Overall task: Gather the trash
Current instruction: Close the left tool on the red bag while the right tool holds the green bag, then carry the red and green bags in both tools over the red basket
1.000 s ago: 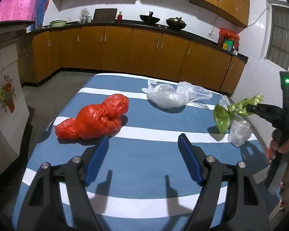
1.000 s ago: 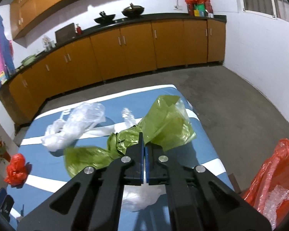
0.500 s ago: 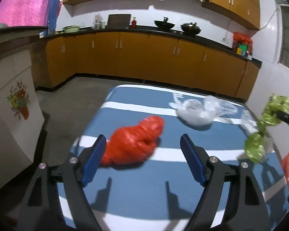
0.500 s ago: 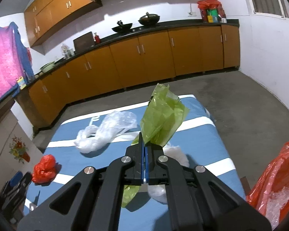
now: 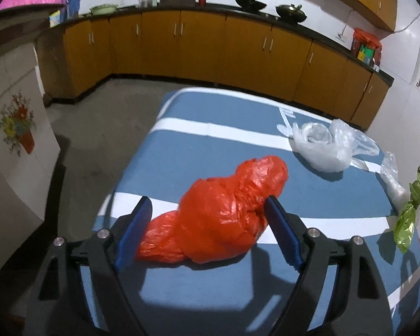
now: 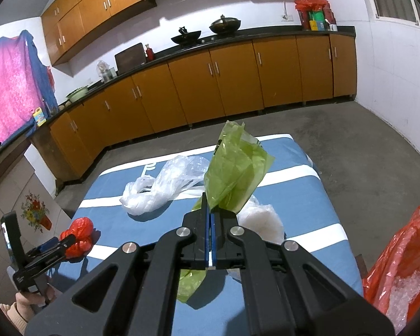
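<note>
A crumpled red plastic bag [image 5: 224, 212] lies on the blue-and-white striped table [image 5: 210, 145]. My left gripper [image 5: 207, 226] is open with its two blue pads on either side of the red bag; the right wrist view shows it at the red bag [image 6: 78, 236] too. My right gripper [image 6: 210, 218] is shut on a green plastic bag [image 6: 235, 168] and holds it above the table's right side. The green bag also shows at the right edge of the left wrist view [image 5: 411, 207]. A clear plastic bag [image 5: 324, 145] lies at the table's far side.
A smaller clear bag [image 6: 261, 219] lies under the green one. A large red trash bag [image 6: 400, 263] stands open beside the table's right edge. Orange cabinets [image 5: 210, 47] line the far wall. A white cabinet with a flower print [image 5: 16, 131] stands left.
My left gripper has moved forward and left, so the red bag now sits between its open pads. My right gripper has lifted the green bag higher off the table.
</note>
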Action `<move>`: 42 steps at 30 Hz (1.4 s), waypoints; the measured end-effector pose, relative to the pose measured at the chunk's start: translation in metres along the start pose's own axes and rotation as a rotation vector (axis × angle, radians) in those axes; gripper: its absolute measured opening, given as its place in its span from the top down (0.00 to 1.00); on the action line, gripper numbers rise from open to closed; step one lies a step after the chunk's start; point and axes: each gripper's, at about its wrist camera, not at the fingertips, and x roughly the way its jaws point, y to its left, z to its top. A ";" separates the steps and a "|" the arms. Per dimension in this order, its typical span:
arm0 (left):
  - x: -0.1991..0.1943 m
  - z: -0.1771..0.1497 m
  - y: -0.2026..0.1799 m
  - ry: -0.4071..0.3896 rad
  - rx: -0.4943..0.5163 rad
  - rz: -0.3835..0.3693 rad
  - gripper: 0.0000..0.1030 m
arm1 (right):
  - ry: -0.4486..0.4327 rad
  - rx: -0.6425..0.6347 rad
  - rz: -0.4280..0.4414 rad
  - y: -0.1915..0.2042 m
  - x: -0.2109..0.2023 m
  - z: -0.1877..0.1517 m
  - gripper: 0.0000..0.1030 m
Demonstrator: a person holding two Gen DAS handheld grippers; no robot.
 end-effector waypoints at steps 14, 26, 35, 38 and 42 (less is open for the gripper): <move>0.006 -0.006 -0.028 0.059 0.049 -0.082 0.58 | 0.009 0.007 0.007 0.000 -0.008 -0.002 0.99; -0.046 0.001 -0.068 -0.020 0.115 -0.154 0.58 | -0.047 0.018 0.007 0.000 -0.042 0.002 0.99; -0.089 0.000 -0.113 -0.060 0.173 -0.243 0.58 | -0.092 0.032 -0.042 -0.018 -0.080 0.001 0.99; -0.102 -0.002 -0.128 -0.068 0.190 -0.275 0.58 | -0.105 0.051 -0.069 -0.030 -0.094 -0.003 0.99; -0.116 -0.006 -0.148 -0.070 0.212 -0.323 0.58 | -0.121 0.077 -0.111 -0.047 -0.112 -0.006 0.99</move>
